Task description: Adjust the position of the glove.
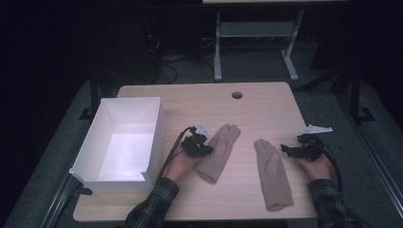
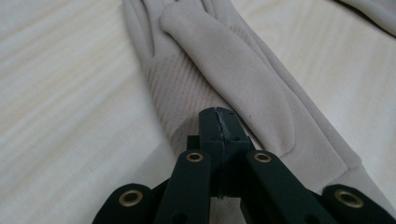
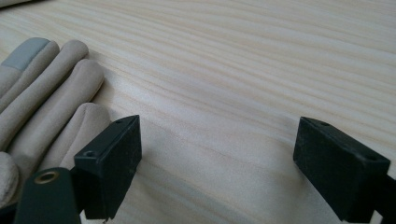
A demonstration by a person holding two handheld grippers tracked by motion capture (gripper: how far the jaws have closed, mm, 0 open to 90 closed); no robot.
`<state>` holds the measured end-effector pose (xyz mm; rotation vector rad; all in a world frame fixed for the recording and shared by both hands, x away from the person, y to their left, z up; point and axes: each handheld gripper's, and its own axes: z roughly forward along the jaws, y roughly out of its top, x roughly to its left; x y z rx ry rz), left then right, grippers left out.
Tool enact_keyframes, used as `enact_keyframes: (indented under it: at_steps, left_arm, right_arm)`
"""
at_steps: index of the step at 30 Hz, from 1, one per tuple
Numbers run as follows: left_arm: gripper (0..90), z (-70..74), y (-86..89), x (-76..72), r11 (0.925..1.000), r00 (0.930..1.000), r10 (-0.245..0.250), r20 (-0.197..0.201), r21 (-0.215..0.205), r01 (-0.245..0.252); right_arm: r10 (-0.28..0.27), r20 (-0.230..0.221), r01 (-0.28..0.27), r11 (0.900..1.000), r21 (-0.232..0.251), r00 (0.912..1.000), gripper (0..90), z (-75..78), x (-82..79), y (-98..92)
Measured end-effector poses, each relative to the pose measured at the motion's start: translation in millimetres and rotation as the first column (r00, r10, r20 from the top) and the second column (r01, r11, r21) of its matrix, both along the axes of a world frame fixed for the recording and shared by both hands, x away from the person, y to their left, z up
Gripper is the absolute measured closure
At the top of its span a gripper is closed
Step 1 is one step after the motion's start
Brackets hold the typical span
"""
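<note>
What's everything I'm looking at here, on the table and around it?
Table: one, light wood, centre, with a round hole near its far edge.
Box: one, white, open, on the table's left end.
Left glove: one, beige, flat beside the box.
Right glove: one, beige with a grey fingertip, flat toward the table's right.
Second table: one, grey legs, on the floor beyond.
Cables: several, black, on the floor far left.
Left gripper: one, black, jaws shut, at the left glove's edge.
Right gripper: one, black, jaws open, beside the right glove's fingers.
Sleeves: two, dark plaid, bottom edge.
</note>
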<state>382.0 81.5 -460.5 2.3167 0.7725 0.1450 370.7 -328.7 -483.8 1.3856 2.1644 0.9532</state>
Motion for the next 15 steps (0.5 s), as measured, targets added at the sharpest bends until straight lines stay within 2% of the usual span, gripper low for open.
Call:
enact_keyframes:
  at_steps: [5, 7, 11, 12, 14, 15]
  left_arm:
    - [89.6, 1.4, 4.1, -14.7, 0.9996, 0.9996, -0.026, -0.010, 0.012, 0.026]
    - [89.6, 1.2, 5.7, -20.2, 0.9997, 0.9996, -0.024, -0.017, 0.003, 0.024]
    - [89.6, 2.6, 12.7, -36.1, 0.9988, 0.9987, -0.045, -0.025, 0.017, 0.046]
    - [89.6, 3.2, 16.0, -43.8, 0.9983, 0.9981, -0.054, -0.030, 0.022, 0.054]
    - [89.6, 3.1, 17.4, -48.7, 0.9985, 0.9980, -0.052, -0.037, 0.014, 0.053]
    - [89.5, 3.2, 19.9, -56.3, 0.9977, 0.9971, -0.066, -0.037, 0.013, 0.066]
  right_arm:
    - [0.002, -0.001, -0.002, 1.000, 0.000, 1.0000, 14.8, 0.1, -0.1, 0.2]
    - [0.003, -0.001, -0.003, 1.000, 0.000, 1.0000, 14.8, 0.1, -0.1, 0.3]
    - [0.004, -0.004, -0.004, 1.000, 0.001, 1.0000, 14.8, 0.2, -0.4, 0.6]
    - [0.005, -0.004, -0.005, 1.000, 0.000, 1.0000, 14.8, 0.2, -0.4, 0.7]
    - [0.005, -0.003, -0.005, 1.000, 0.000, 1.0000, 14.8, 0.2, -0.4, 0.6]
    - [0.005, -0.004, -0.005, 1.000, 0.000, 1.0000, 14.8, 0.2, -0.4, 0.7]
